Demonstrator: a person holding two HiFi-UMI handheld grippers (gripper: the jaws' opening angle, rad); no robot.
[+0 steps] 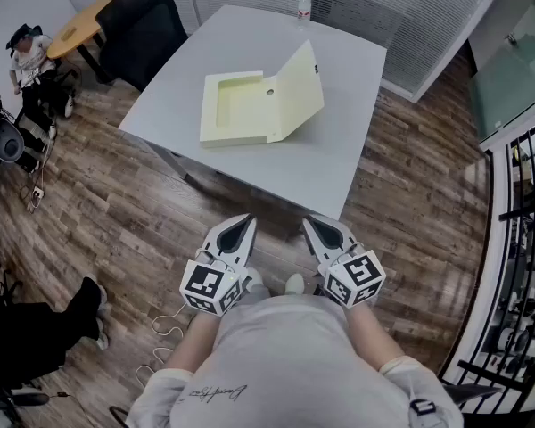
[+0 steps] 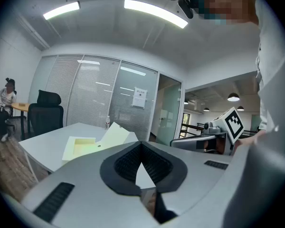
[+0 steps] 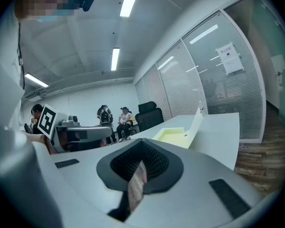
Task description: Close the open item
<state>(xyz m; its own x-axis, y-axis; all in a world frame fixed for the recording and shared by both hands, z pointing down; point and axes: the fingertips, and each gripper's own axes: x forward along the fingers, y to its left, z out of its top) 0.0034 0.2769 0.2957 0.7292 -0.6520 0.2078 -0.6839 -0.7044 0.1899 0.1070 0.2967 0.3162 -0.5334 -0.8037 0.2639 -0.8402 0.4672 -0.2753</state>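
Note:
A pale yellow box file (image 1: pixel 241 107) lies open on the white table (image 1: pixel 325 163), its lid (image 1: pixel 296 92) standing up at the right side. My left gripper (image 1: pixel 245 221) and right gripper (image 1: pixel 312 224) are held close to my body, short of the table's near corner, both shut and empty. In the left gripper view the box file (image 2: pixel 85 146) shows far ahead beyond the shut left gripper (image 2: pixel 141 145). The right gripper view has the box file (image 3: pixel 173 135) ahead of the shut right gripper (image 3: pixel 143 143).
A water bottle (image 1: pixel 304 7) stands at the table's far edge. Black office chairs (image 1: pixel 147 29) and a round yellow table (image 1: pixel 78 20) are at the far left, with a seated person (image 1: pixel 27 56). A black railing (image 1: pixel 517 266) runs along the right. Wooden floor surrounds the table.

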